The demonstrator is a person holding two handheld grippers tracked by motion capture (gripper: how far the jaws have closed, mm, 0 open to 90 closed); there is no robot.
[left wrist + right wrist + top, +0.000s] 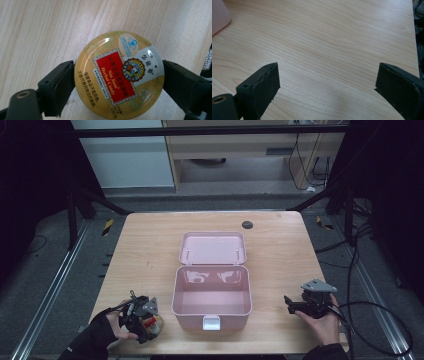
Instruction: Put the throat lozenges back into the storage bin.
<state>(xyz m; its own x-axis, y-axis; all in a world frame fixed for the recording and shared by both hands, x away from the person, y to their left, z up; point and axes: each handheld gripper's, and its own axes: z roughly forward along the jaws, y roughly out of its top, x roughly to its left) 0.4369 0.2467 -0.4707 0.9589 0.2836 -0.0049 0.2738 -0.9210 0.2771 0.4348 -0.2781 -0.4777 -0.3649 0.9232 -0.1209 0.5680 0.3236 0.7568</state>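
So the landmark here is the pink plastic box (211,295), sitting open in the middle of the light wooden table (280,245) with its lid flipped back flat. Off its near-left corner, the left gripper (145,317) has its jaws closed on either side of a round gold candy tin (119,75), edge to edge. My guess is the tin's held flat so it can go straight into the box. The tin's got a red label reading "Nin Jiom Herbal Candy", Chinese print and a silver patch. To the box's right, the right gripper (300,307) rests in the hand, jaws spread wide, nothing between them.
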